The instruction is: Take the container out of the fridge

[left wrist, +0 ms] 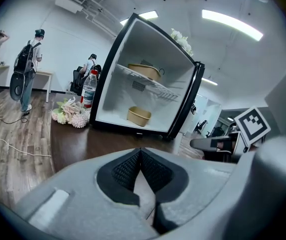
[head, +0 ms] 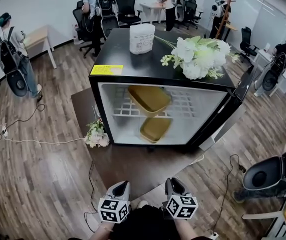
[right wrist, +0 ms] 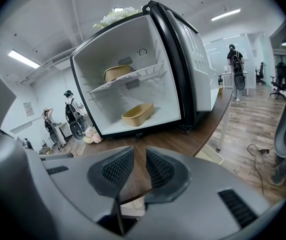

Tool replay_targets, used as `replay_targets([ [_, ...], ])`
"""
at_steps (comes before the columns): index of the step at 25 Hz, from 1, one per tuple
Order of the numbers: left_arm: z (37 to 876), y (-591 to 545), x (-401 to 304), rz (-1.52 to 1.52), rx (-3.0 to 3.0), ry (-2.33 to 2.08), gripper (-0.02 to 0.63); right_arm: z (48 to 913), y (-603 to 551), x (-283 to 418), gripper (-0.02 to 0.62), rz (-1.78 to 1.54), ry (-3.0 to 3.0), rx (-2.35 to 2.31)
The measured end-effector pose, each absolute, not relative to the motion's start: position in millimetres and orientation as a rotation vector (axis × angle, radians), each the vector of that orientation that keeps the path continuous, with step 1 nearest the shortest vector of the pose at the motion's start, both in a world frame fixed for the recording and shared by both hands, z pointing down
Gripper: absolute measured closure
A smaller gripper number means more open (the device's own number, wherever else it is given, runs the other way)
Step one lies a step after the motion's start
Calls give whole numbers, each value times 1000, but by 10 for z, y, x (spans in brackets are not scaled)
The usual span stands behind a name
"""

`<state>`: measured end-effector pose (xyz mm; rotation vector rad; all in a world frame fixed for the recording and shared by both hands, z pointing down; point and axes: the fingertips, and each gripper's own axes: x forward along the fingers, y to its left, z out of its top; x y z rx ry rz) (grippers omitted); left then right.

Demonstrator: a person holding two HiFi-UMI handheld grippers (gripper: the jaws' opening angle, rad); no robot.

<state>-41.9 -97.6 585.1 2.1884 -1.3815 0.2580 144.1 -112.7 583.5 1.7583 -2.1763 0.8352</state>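
The upper container point(head: 149, 99) rests on the wire shelf point(head: 188, 106), and the lower container point(head: 155, 129) sits on the floor of the open fridge point(head: 132, 64). Well short of them, over the table point(head: 132, 166), the left gripper point(head: 122, 185) is clenched and empty. The right gripper point(head: 172, 182) is barely parted and also empty. I judge its jaws need widening before they meet a rim.

The yellow sticker point(head: 106, 69) on the fridge point(head: 132, 63) cannot be read.

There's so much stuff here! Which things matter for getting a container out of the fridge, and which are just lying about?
Job: fridge, upper container, lower container, left gripper, right gripper.
Lying about: white flowers, white paper roll, water bottle, pink flower bunch.
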Motion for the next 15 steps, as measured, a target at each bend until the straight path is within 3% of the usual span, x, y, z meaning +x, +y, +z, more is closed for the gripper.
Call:
replay_targets([
  [15,5766,-1435,-601,307,2265,-1303,598,5506,-1831,1510,456,874,-2146,1952],
])
